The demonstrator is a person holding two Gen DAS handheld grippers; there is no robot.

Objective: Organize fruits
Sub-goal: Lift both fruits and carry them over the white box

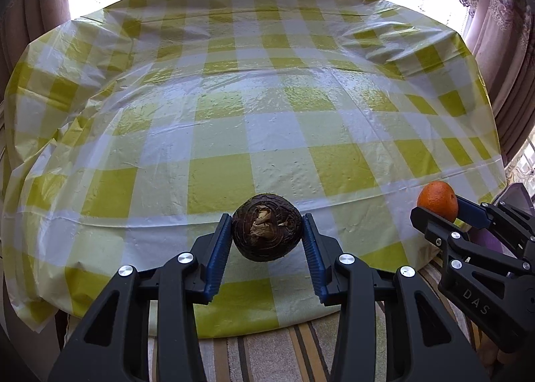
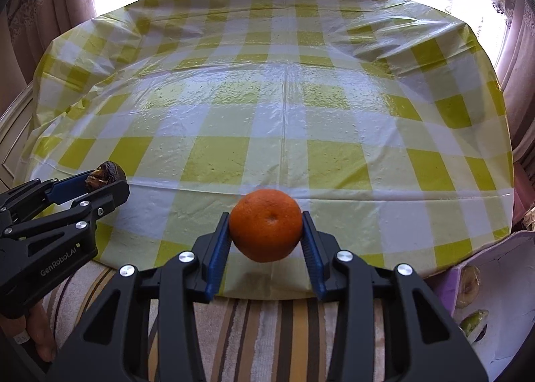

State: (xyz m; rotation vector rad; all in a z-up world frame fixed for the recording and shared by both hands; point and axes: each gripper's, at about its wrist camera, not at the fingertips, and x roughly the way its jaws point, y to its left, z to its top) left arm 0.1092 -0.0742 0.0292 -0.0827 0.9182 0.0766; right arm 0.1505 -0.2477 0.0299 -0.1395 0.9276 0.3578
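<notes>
The left gripper [image 1: 267, 234] was clamped on a dark brown round fruit [image 1: 266, 227] and the right gripper [image 2: 266, 231] on an orange [image 2: 265, 224], both above the checked tablecloth's [image 2: 284, 121] near edge, seemingly mid-carry, with a set-down spot needed next.

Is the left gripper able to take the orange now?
Probably not: the left gripper is already shut on a dark brown fruit, and the right gripper's fingers clamp the orange.

Yellow-checked tablecloth [image 1: 267, 107], orange fruit [image 2: 265, 224]
</notes>
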